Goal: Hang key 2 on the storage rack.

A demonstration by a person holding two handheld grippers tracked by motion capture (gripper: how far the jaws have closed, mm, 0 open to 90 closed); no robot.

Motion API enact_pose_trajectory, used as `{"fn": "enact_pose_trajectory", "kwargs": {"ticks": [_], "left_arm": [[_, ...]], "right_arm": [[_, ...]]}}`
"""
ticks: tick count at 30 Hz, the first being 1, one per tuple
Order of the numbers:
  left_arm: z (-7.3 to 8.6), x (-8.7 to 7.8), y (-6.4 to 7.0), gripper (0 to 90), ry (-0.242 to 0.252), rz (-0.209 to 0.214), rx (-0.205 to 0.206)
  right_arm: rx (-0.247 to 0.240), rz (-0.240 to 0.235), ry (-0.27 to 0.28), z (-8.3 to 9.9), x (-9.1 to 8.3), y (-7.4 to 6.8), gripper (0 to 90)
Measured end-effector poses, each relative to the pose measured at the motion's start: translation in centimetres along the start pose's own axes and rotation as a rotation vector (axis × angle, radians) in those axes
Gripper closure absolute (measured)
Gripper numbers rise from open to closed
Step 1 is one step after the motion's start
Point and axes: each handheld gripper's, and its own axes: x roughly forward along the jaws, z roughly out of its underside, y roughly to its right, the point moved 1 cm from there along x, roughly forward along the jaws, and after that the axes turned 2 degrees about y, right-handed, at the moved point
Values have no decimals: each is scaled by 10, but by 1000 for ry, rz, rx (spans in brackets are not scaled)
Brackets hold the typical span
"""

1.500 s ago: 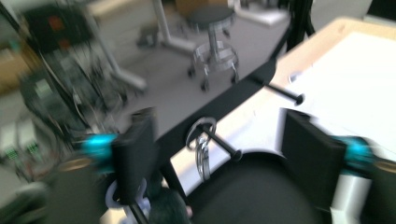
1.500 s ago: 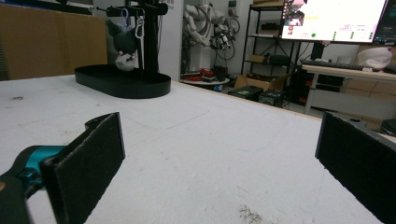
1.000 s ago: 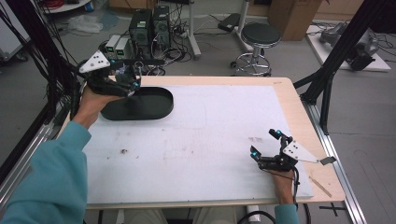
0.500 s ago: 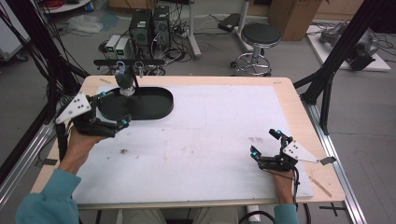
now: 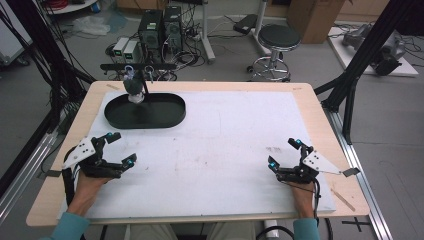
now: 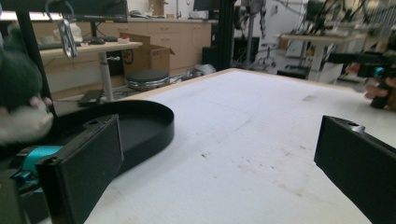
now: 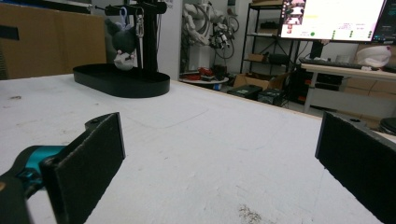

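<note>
A small dark plush toy with a pale face hangs by a clip from the crossbar of a black stand, over a black oval tray at the table's back left. My left gripper rests open and empty near the front left, well short of the tray. My right gripper is open and empty at the front right. In the left gripper view the plush toy and tray are close on the left. In the right gripper view the plush toy and tray stand far off.
A white sheet covers most of the wooden table. A metal carabiner hangs from the bar beside the toy. Beyond the table's far edge are computer cases and a stool. A black frame post rises at the right.
My left gripper has drawn back from the stand at the back left to the front left of the table, open and empty. The plush now hangs free. The right gripper stayed put.
</note>
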Motion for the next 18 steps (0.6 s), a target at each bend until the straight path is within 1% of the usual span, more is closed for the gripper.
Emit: {"fn": "enact_pose_trajectory", "kwargs": {"ticks": [1, 3, 4, 5, 7, 8, 9, 10, 11, 13, 14, 15, 16, 18], "left_arm": [[3, -1, 1, 17, 5, 0, 10], [8, -2, 2, 17, 21, 5, 6], [10, -3, 3, 17, 24, 2, 14], [12, -3, 3, 17, 24, 2, 15], [17, -3, 3, 17, 24, 0, 4], [20, -3, 4, 17, 32, -12, -5], [21, -3, 4, 17, 36, -6, -7], [22, -3, 4, 17, 36, 0, -6], [22, -3, 4, 17, 42, -7, 4], [22, -3, 4, 17, 46, -8, 0], [22, -3, 4, 17, 40, -13, 2], [22, -3, 4, 17, 39, -13, 5], [22, -3, 5, 17, 39, -10, 16], [23, -3, 5, 17, 38, -17, 17]], "right_arm": [[0, 1, 0, 0, 0, 0, 7], [-2, 3, -1, 0, 0, 0, 6], [1, 4, -6, 0, 0, -1, 7], [-6, 5, -3, 0, 0, -1, 7], [-12, 5, -3, 0, 0, -1, 7], [-9, 6, -4, 0, 0, -1, 7], [-9, 6, -7, 0, 0, -1, 7], [-8, 7, -8, 0, 1, -1, 7], [-12, 7, -12, 0, 1, -1, 7], [-24, 7, -18, 0, 2, -2, 7], [-24, 7, -21, 0, 2, -2, 7], [-37, 7, -20, 0, 2, -2, 7], [-31, 8, -27, 0, 2, -3, 7], [-48, 9, -33, -1, 3, -4, 7]]}}
